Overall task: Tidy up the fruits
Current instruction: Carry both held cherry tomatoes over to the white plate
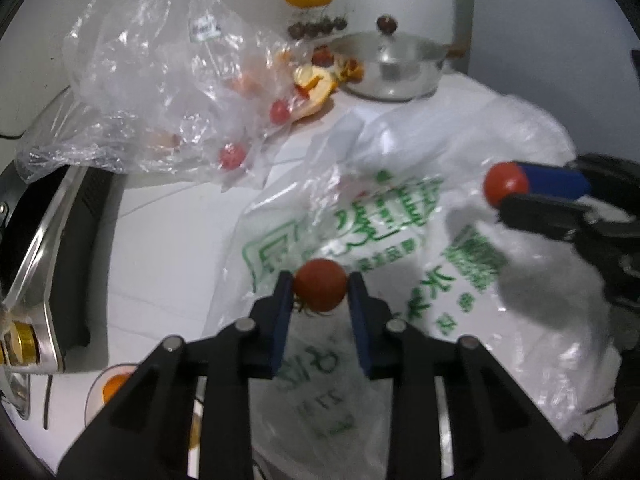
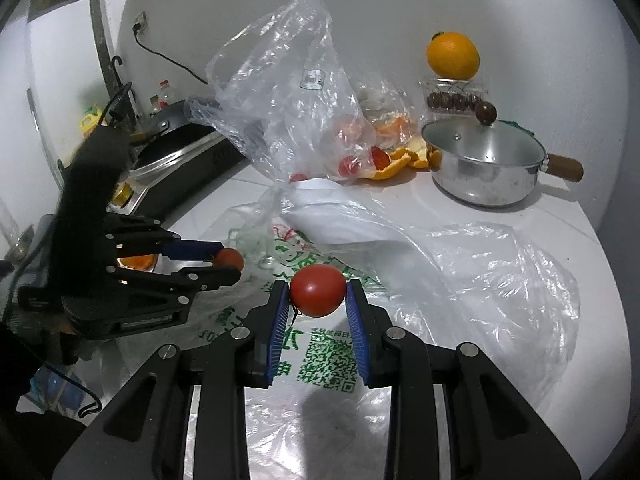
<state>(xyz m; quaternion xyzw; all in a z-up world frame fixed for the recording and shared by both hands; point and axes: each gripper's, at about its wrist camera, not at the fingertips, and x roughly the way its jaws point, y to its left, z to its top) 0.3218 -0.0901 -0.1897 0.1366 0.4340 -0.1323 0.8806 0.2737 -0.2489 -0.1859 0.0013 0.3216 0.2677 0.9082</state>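
My left gripper (image 1: 320, 291) is shut on a small red tomato (image 1: 320, 290), held above a white plastic bag with green print (image 1: 360, 216). My right gripper (image 2: 317, 290) is shut on another red tomato (image 2: 317, 289) above the same bag (image 2: 320, 352). Each gripper shows in the other's view: the right one (image 1: 505, 195) at the right, the left one (image 2: 228, 265) at the left, both holding their tomatoes. A clear plastic bag (image 2: 288, 92) behind holds more small tomatoes (image 2: 349, 165). An orange (image 2: 453, 55) sits on a clear box at the back.
A steel pot with a lid (image 2: 484, 160) stands at the back right, with orange peel (image 2: 400, 160) beside it. A stove (image 1: 44, 240) lies to the left. A glass bowl with an orange fruit (image 1: 114, 388) sits at the lower left. A crumpled clear bag (image 2: 500, 272) lies at the right.
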